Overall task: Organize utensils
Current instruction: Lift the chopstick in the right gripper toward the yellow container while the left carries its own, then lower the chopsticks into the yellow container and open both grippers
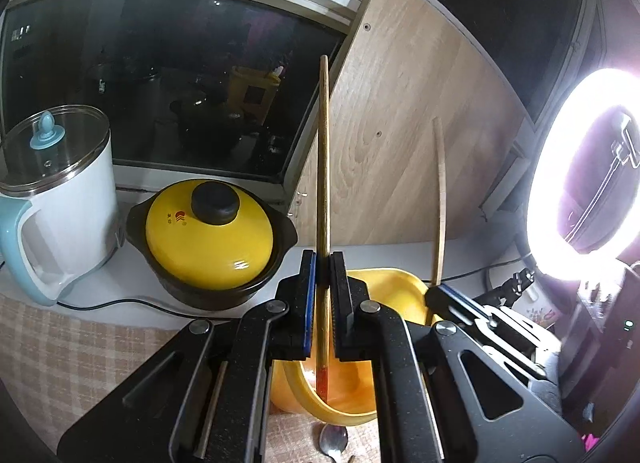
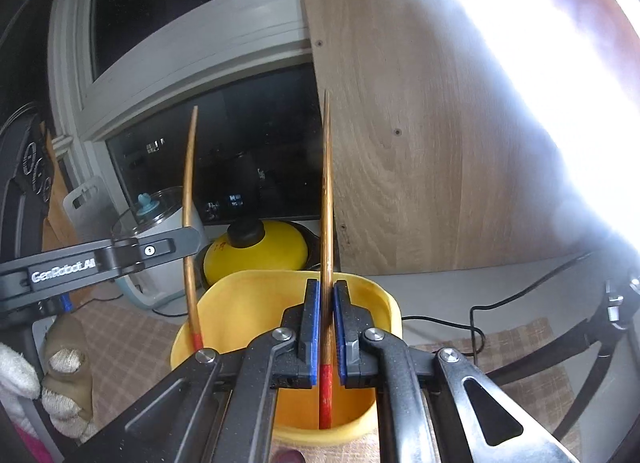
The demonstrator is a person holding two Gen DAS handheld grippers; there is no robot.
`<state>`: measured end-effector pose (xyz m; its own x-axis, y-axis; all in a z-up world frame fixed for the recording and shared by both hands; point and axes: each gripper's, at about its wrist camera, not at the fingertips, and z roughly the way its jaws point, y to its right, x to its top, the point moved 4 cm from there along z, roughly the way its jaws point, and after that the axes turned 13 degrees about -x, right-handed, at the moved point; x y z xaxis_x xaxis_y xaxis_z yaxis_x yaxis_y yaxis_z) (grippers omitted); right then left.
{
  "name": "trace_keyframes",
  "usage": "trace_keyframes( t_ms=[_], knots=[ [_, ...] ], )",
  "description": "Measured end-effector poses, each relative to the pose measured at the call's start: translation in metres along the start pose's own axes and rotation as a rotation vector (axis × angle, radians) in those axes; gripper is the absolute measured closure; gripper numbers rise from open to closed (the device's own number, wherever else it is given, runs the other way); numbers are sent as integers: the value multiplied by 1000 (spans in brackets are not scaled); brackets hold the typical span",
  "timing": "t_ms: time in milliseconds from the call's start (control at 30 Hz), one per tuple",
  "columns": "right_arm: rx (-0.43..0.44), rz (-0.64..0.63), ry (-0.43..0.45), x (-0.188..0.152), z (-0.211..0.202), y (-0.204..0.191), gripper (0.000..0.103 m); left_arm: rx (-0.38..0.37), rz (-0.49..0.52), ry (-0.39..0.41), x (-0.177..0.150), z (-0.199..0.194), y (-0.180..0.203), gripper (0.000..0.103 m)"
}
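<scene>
Both chopsticks are being lowered red end first into the yellow cup [image 2: 248, 303]. The left gripper [image 1: 323, 303] pinches one chopstick [image 1: 323, 167], the right gripper [image 2: 326, 327] the other chopstick [image 2: 327, 199]. Next: spread both jaws to drop them.

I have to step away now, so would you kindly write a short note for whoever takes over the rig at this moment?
Left gripper: shut on a chopstick, held upright, red tip down inside the yellow cup.
Right gripper: shut on the other chopstick, also upright, red tip near the cup's bottom.
Both chopsticks are in the cup but not yet let go.
A spoon lies on the checked mat in front of the cup.
Done: chopsticks brought to the cup.
Left: open both grippers, then probably put the spoon in too.
</scene>
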<state>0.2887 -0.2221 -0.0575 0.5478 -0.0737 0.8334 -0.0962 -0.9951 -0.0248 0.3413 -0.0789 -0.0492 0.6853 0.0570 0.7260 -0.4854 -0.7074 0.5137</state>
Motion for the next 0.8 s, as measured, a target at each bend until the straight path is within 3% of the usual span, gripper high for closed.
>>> trace_keyframes(
  t_ms=[367, 633, 800],
  knots=[
    [0, -10, 33, -9, -18, 3, 99, 4, 1, -35, -7, 9, 0, 99],
    [17, 12, 4, -25, -26, 5, 99, 13, -7, -70, -8, 20, 1, 99],
    [29, 19, -27, -34, -24, 9, 98, 40, 42, -99, -8, 33, 10, 99]
  ],
)
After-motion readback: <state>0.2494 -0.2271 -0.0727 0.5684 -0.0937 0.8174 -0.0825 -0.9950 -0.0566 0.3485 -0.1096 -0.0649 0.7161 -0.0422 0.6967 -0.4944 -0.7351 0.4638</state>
